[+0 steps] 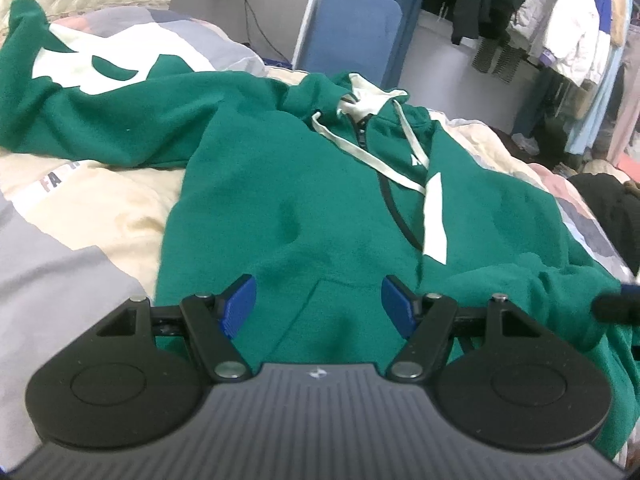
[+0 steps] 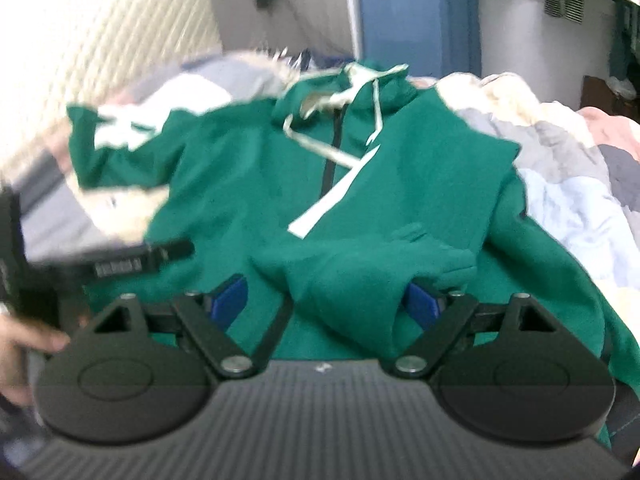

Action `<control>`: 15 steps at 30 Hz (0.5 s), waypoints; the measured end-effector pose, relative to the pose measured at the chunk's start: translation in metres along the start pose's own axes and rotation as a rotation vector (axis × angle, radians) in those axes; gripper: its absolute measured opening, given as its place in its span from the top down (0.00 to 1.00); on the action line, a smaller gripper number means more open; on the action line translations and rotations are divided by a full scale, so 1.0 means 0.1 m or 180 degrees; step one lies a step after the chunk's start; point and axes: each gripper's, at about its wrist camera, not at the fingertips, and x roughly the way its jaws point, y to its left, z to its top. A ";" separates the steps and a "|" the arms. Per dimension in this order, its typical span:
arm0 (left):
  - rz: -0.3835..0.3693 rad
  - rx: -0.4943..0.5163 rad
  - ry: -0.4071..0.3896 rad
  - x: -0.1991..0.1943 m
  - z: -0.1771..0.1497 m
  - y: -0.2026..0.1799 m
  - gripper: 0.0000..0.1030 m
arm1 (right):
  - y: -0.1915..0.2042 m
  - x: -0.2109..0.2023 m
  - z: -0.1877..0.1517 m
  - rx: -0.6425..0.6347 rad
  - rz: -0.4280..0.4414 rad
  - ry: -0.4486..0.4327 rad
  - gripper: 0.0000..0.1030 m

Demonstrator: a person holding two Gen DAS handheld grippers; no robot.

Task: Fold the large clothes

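Observation:
A green hoodie [image 1: 304,200] with white drawstrings, a half zip and white print lies face up on the bed, hood at the far end. Its left sleeve [image 1: 104,92] stretches out to the far left. My left gripper [image 1: 318,304] is open and empty just above the hem by the front pocket. In the right wrist view the hoodie [image 2: 400,168] is blurred; its right sleeve [image 2: 360,280] is folded across the lower front. My right gripper [image 2: 326,300] is open with that sleeve's fabric lying between the blue pads [image 2: 228,300], not pinched.
The bed has a patchwork quilt [image 1: 80,216] in cream, grey and pink. A blue padded board [image 1: 352,28] leans on the wall beyond the bed. A rack of hanging clothes [image 1: 560,20] stands at the right. The left gripper's body [image 2: 140,264] shows at the right view's left edge.

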 end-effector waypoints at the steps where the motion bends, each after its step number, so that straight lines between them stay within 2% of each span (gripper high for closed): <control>1: -0.0035 0.0004 0.0008 0.00 -0.01 -0.01 0.28 | -0.04 -0.04 0.01 0.0058 -0.0029 -0.0055 0.17; 4: -0.0174 0.0028 0.0025 -0.02 -0.03 -0.07 0.28 | -0.20 -0.16 0.09 0.0255 -0.0115 -0.0245 0.17; 9: -0.0400 0.0232 0.0034 -0.07 -0.10 -0.34 0.28 | -0.58 -0.26 0.13 0.0826 -0.0034 -0.0463 0.17; 15: -0.0721 0.0504 0.0032 -0.14 -0.12 -0.95 0.28 | -0.91 -0.12 0.06 0.1175 -0.0334 -0.0280 0.17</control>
